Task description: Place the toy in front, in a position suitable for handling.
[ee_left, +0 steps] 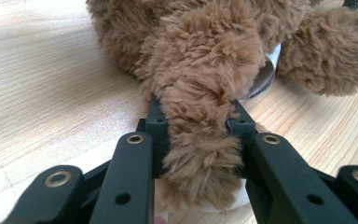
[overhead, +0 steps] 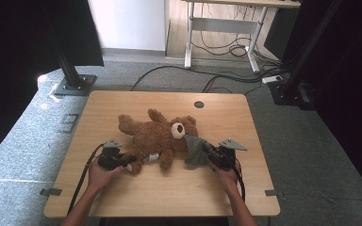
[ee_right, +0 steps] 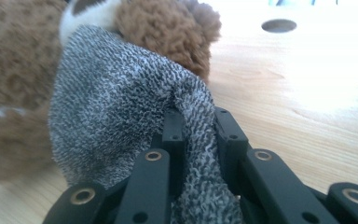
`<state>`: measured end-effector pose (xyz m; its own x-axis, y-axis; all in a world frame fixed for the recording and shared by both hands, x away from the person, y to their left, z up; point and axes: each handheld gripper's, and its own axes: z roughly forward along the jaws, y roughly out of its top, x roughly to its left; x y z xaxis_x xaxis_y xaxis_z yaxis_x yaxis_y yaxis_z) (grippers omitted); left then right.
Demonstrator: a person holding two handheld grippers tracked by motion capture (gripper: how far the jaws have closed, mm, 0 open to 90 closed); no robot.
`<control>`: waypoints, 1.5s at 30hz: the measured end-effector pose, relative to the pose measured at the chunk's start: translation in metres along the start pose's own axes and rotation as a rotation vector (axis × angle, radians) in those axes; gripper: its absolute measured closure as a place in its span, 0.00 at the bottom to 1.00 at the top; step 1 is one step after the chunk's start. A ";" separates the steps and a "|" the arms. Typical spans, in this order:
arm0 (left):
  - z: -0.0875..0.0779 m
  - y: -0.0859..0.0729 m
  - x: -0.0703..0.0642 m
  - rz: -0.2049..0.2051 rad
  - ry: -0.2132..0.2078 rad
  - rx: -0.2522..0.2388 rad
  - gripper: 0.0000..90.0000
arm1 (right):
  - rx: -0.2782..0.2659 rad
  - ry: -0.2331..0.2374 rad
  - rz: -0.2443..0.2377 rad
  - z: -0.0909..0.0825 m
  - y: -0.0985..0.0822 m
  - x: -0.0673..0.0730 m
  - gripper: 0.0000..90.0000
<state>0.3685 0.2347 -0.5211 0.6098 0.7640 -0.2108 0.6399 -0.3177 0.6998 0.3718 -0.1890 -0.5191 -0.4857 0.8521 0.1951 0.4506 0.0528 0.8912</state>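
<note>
Wiping looks like the step in hand: on the pale wooden counter [overhead: 122, 99] a fluffy brown plush teddy bear [overhead: 155, 136] lies sprawled at the middle, one leg pinched between the left gripper's [overhead: 131, 161] fingers [ee_left: 156, 126], while the right gripper's [overhead: 208, 150] fingers [ee_right: 172, 126] clamp a grey knitted cloth [ee_right: 116, 107] against its white muzzle [overhead: 178, 129]. Best to keep the leg anchored and stroke gently. Grey carpet [overhead: 311, 141] and cables [overhead: 226, 77] lie beyond.

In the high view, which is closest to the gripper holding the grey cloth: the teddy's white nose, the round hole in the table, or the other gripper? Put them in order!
Measured from the right gripper, shut on the grey cloth:
1. Teddy's white nose, just up-left of it.
2. Round hole, farther up the table.
3. Left gripper, far left, clamping the teddy's leg.
</note>
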 end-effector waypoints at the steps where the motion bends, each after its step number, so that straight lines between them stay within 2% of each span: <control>1: 0.000 0.000 0.000 -0.001 0.000 -0.001 0.77 | -0.011 0.017 0.000 -0.001 0.001 0.001 0.86; 4: 0.000 0.000 0.000 -0.002 -0.001 -0.002 0.77 | -0.037 0.071 -0.004 -0.003 0.004 0.010 0.86; 9: 0.001 0.000 0.000 -0.003 -0.002 -0.002 0.77 | -0.061 0.164 -0.051 0.000 0.015 0.033 0.86; 17: 0.002 0.001 -0.001 -0.007 -0.003 -0.001 0.76 | -0.047 0.270 -0.099 0.023 0.030 0.070 0.86; 25: 0.002 0.001 -0.001 -0.008 -0.001 -0.001 0.76 | -0.056 0.375 -0.147 0.039 0.048 0.111 0.86; 27: 0.002 0.001 -0.001 -0.007 0.001 0.000 0.76 | -0.042 0.386 -0.158 0.045 0.048 0.119 0.86; 32: 0.002 0.000 -0.001 -0.007 0.001 -0.001 0.76 | 0.070 0.399 -0.208 0.076 0.031 0.142 0.86; 35: 0.002 0.000 -0.001 -0.008 0.002 -0.003 0.76 | 0.097 0.394 -0.205 0.087 0.021 0.148 0.86; 37: 0.002 0.000 -0.002 -0.006 0.003 -0.002 0.76 | 0.110 0.377 -0.213 0.090 0.017 0.148 0.86; 41: 0.002 0.000 -0.002 -0.005 0.002 0.000 0.76 | 0.125 0.366 -0.197 0.092 0.012 0.144 0.86; 44: 0.001 -0.001 -0.002 -0.002 0.000 -0.001 0.76 | 0.115 0.347 -0.198 0.087 0.010 0.139 0.86; 45: 0.001 -0.001 -0.002 0.000 0.000 0.001 0.76 | 0.096 0.334 -0.203 0.082 0.010 0.138 0.86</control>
<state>0.3674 0.2331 -0.5221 0.6096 0.7641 -0.2110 0.6404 -0.3178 0.6992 0.3708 -0.0282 -0.5170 -0.7815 0.6042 0.1555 0.3807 0.2645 0.8861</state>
